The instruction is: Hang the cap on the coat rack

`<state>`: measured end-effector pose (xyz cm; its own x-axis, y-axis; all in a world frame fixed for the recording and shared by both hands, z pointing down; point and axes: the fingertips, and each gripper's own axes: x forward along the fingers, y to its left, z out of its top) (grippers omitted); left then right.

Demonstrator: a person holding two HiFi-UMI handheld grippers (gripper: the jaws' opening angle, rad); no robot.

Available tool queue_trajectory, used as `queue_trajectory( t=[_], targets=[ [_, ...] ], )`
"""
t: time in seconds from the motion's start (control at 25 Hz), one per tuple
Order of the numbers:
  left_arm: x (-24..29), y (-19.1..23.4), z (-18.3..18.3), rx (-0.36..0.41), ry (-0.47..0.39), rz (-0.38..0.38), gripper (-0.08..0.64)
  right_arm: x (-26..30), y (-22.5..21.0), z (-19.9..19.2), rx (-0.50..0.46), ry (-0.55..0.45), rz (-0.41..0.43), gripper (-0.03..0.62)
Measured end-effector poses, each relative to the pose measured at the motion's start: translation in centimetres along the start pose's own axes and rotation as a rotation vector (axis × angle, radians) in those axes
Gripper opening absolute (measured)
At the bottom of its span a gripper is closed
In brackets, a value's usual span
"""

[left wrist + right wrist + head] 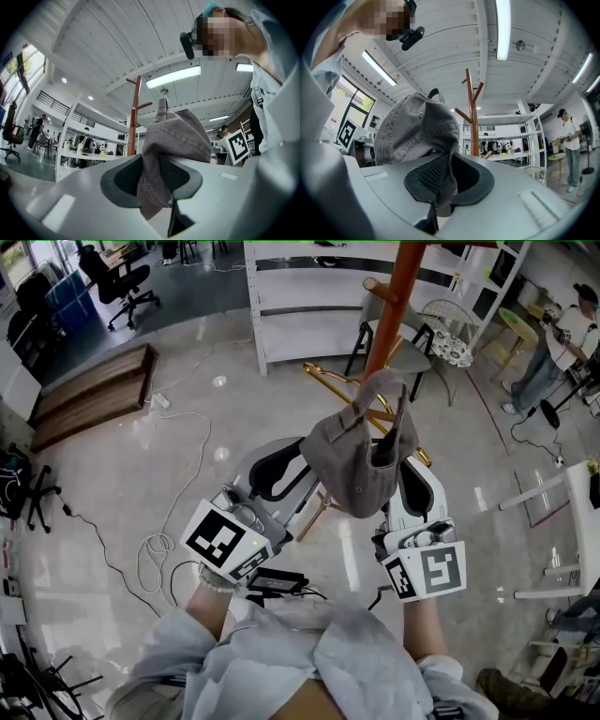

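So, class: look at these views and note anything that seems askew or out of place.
The grey fabric cap is scrunched, pinched at opposite sides by the left tool and the right tool, short of the brown wooden coat rack. A white cable sprawls in loops on the floor.

A cap (361,460) hangs between two grippers held out in front of a person. The left gripper (298,461) is clamped on the cap's left edge and the right gripper (410,465) on its right edge. Beyond the cap rises the pole of a coat rack (396,287). A chair (403,348) sits behind the rack, in front of a shelf unit (309,296). On the floor, a wooden platform (89,395) lies far to the left. Cables (159,545) trail to the left of the grippers. A bystander (562,343) stands at far right.
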<state>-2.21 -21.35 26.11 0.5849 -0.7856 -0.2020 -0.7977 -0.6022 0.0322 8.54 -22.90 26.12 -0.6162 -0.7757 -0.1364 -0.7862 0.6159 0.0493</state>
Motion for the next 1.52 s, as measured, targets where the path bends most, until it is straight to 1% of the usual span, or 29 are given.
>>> queue_trajectory(
  t=[0.44, 0.6, 0.76, 0.92, 1.2, 1.52],
  targets=[
    [1.3, 2.6, 2.6, 0.008, -0.048, -0.002, 0.126, 2.9, -0.2, 2.7, -0.056, -0.024, 0.024, 0.032],
    [2.2, 3.4, 3.6, -0.003, -0.064, -0.011, 0.126, 3.9, -0.6, 3.7, -0.071, -0.024, 0.026, 0.032],
    [3.3, 4.3, 4.4, -0.031, -0.073, -0.023, 0.126, 4.9, -1.3, 4.4, -0.048, -0.028, 0.026, 0.032],
    [4.1, 5.0, 4.9, -0.042, -0.072, -0.033, 0.126, 5.9, -1.9, 4.9, -0.016, -0.02, 0.03, 0.032],
    [5.6, 6.4, 4.8, -0.067, -0.059, -0.066, 0.126, 7.2, -2.9, 5.0, 0.023, -0.009, 0.015, 0.031],
    [7.5, 8.2, 3.4, -0.154, -0.05, -0.076, 0.126, 8.6, -4.1, 4.1, 0.049, 0.016, -0.003, 0.031]
  ],
)
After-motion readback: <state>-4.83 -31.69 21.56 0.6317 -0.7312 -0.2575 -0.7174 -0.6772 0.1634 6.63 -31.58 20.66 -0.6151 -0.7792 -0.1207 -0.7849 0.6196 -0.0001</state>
